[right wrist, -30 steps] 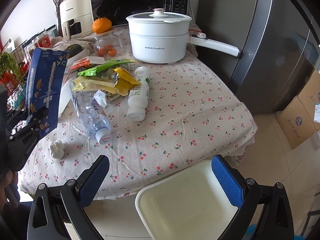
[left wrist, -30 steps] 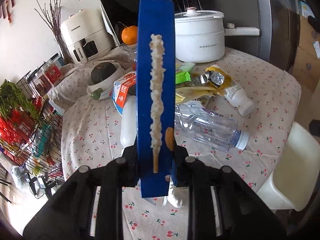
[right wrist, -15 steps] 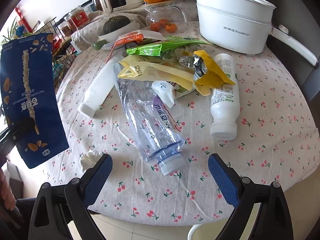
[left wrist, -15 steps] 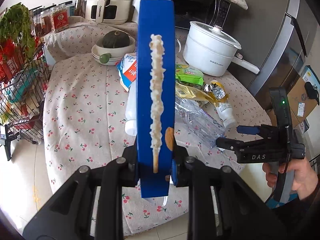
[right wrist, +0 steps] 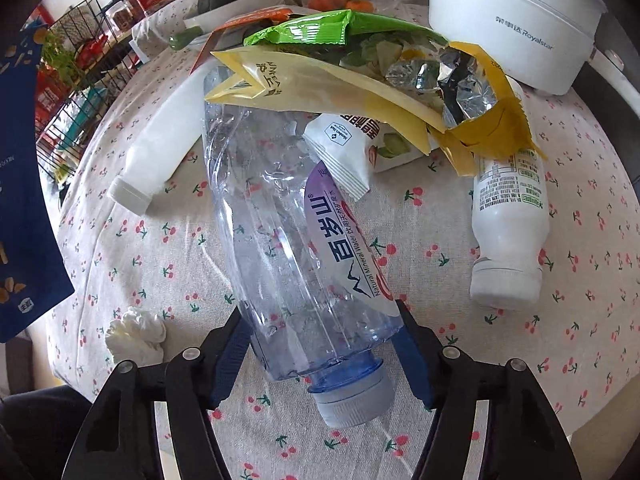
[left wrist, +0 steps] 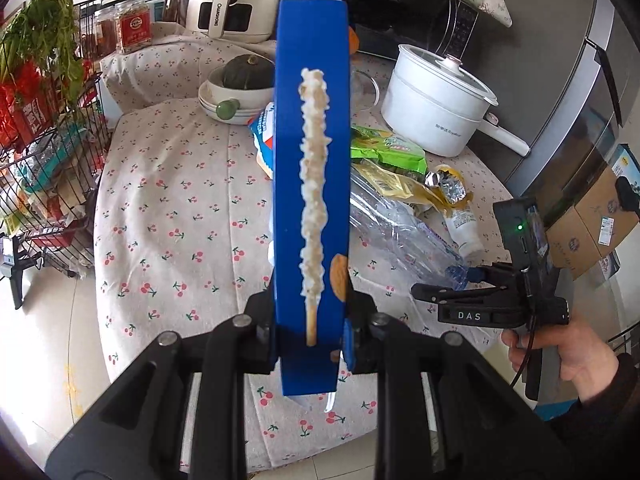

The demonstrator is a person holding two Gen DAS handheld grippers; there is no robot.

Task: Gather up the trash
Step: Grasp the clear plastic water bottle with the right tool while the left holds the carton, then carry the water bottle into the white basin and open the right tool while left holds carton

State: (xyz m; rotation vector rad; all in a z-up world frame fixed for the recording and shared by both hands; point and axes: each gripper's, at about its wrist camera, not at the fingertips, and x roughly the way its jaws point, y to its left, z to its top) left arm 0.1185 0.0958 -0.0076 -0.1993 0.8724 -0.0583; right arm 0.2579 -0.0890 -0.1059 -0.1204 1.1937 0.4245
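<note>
My left gripper [left wrist: 310, 304] is shut on a tall blue snack box [left wrist: 310, 160], held upright over the near edge of the cherry-print table [left wrist: 180, 208]. The same blue snack box [right wrist: 24, 200] shows at the left edge of the right wrist view. A crushed clear water bottle [right wrist: 288, 248] lies with its cap towards me. My right gripper [right wrist: 320, 312] straddles the bottle's shoulder, its jaws closing, the blue pads right at the bottle's two sides. The right gripper [left wrist: 444, 284] and the hand holding it also show at the right of the left wrist view.
Around the water bottle lie two white bottles [right wrist: 160, 152] [right wrist: 508, 232], a yellow foil bag [right wrist: 320, 84], a green bag [right wrist: 320, 28], a small white packet [right wrist: 340, 152] and a crumpled tissue [right wrist: 136, 332]. A white pot [right wrist: 500, 20] stands behind. A wire rack [left wrist: 40, 160] flanks the table's left.
My right gripper came down from beside the table onto the clear bottle, and its jaws narrowed from wide apart. My left gripper rolled and shifted, the blue box still in it.
</note>
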